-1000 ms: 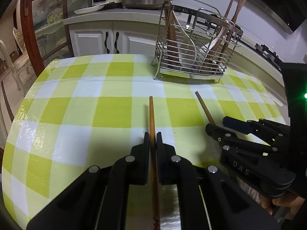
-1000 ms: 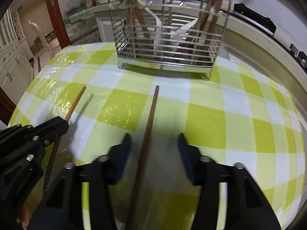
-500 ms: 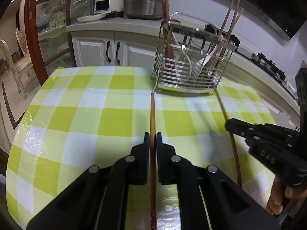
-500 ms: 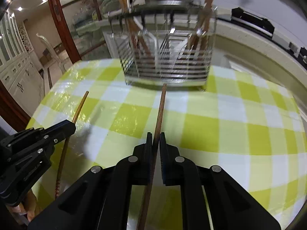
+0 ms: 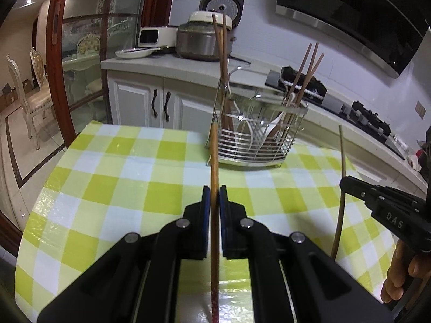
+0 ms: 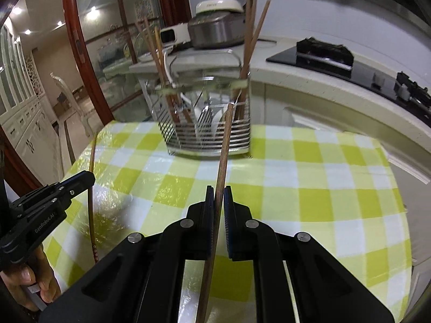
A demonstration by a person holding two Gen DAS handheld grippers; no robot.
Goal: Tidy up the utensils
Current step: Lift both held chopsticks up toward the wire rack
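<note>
My left gripper [image 5: 214, 189] is shut on a light brown chopstick [image 5: 214, 158], held above the checked table with its tip pointing at the wire utensil rack [image 5: 256, 134]. My right gripper [image 6: 218, 190] is shut on a darker chopstick [image 6: 224, 148], likewise lifted and aimed at the rack [image 6: 207, 123]. Each gripper shows at the edge of the other's view with its chopstick: the right gripper [image 5: 347, 181] in the left wrist view, the left gripper [image 6: 86, 177] in the right wrist view. The rack holds several chopsticks upright and white spoons.
The table [image 5: 134, 188] has a yellow-green and white checked cloth, with the rack near its far edge. Behind it runs a white counter [image 5: 167, 64] with a rice cooker [image 5: 200, 40] and a stove top. A person's fingers [image 6: 29, 282] grip the left handle.
The right jaws closed on the dark chopstick that lay between them. Both grippers then rose with their chopsticks off the table, tips lifting toward the rack.
</note>
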